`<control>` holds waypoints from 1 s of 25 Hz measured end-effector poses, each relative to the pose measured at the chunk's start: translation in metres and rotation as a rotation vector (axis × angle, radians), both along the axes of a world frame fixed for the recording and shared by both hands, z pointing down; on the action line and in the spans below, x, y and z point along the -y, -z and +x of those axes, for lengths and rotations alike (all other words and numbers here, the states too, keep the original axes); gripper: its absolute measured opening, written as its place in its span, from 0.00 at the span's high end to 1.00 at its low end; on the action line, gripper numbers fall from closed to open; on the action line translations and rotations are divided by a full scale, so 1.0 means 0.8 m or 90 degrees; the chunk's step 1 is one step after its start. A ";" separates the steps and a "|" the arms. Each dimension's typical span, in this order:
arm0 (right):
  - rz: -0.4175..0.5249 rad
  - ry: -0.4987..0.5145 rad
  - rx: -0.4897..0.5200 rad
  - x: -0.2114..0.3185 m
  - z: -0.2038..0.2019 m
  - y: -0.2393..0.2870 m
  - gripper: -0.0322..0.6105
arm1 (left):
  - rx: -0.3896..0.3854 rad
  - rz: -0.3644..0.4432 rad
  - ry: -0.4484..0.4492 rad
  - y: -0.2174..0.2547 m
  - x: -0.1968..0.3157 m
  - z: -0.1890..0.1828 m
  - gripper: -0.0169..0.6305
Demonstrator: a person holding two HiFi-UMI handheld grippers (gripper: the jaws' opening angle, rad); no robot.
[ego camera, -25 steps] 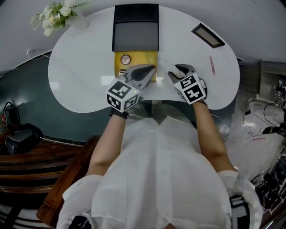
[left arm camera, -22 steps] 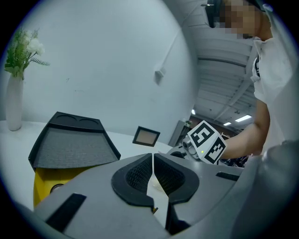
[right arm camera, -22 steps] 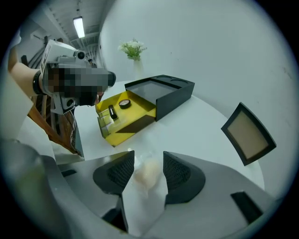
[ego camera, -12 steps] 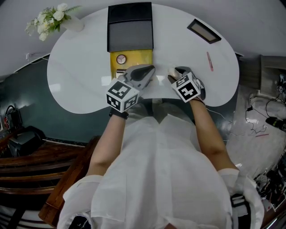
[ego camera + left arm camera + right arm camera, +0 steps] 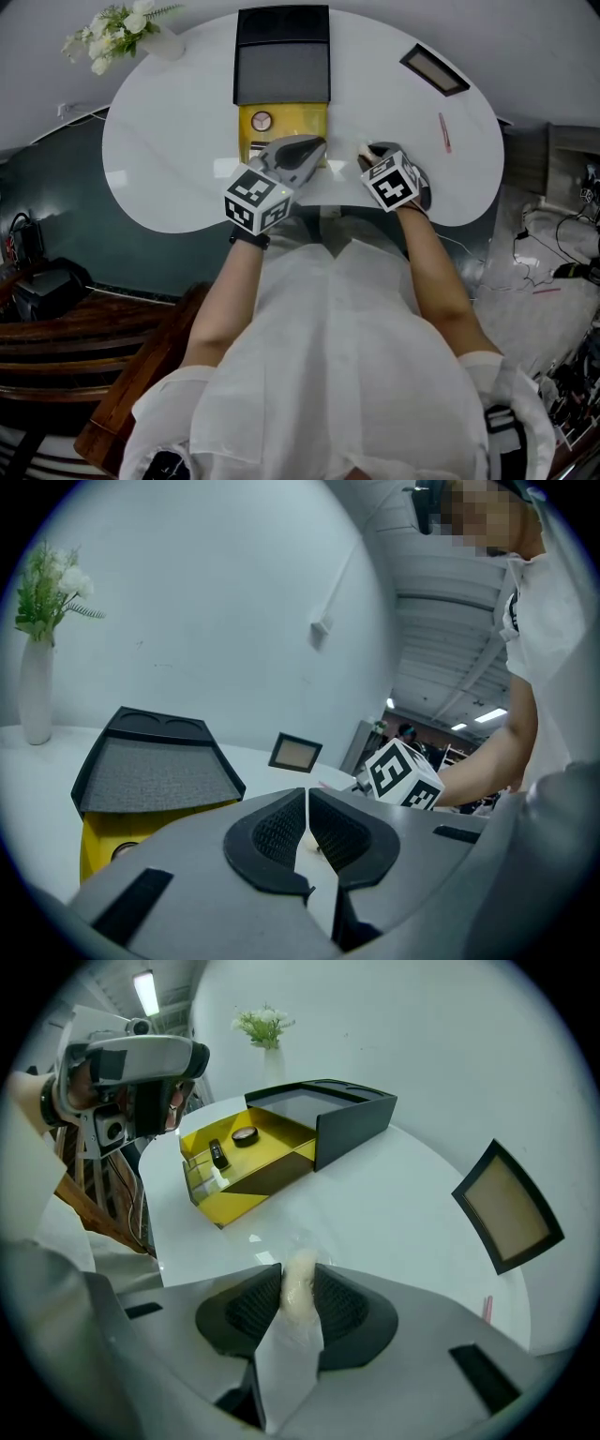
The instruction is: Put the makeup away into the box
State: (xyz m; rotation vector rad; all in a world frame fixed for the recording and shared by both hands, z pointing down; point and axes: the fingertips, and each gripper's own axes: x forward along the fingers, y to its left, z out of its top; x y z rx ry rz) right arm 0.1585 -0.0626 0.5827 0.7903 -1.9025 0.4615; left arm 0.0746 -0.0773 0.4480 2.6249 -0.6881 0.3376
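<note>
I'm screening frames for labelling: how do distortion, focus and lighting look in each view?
Head view: sharp, evenly lit, fisheye curving the white table's rim. Left gripper view: dark vignette, lines bowed. Right gripper view: same vignette; the pale item nearest the lens is soft, the yellow box crisp.

The head camera sits high above the white table [image 5: 159, 169], looking steeply down over the person's chest. The left gripper [image 5: 307, 808] carries its camera close behind its jaws, facing almost level across the table toward the wall. The camera on the right gripper [image 5: 298, 1274] tilts downward, close over closing jaws with a pale makeup piece [image 5: 301, 1299], perhaps a tube, between them. All three views share the yellow box [image 5: 281, 127] and the flower vase [image 5: 141, 33]. Each gripper view also catches the other gripper.
</note>
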 end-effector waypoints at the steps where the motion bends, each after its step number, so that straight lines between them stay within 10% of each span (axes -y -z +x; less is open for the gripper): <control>1: 0.000 -0.004 0.001 0.001 0.000 0.000 0.79 | 0.000 0.000 0.001 0.000 0.000 -0.002 0.94; 25: 0.098 0.028 0.068 0.068 -0.100 0.100 0.81 | -0.012 0.006 0.115 0.007 0.004 -0.110 0.94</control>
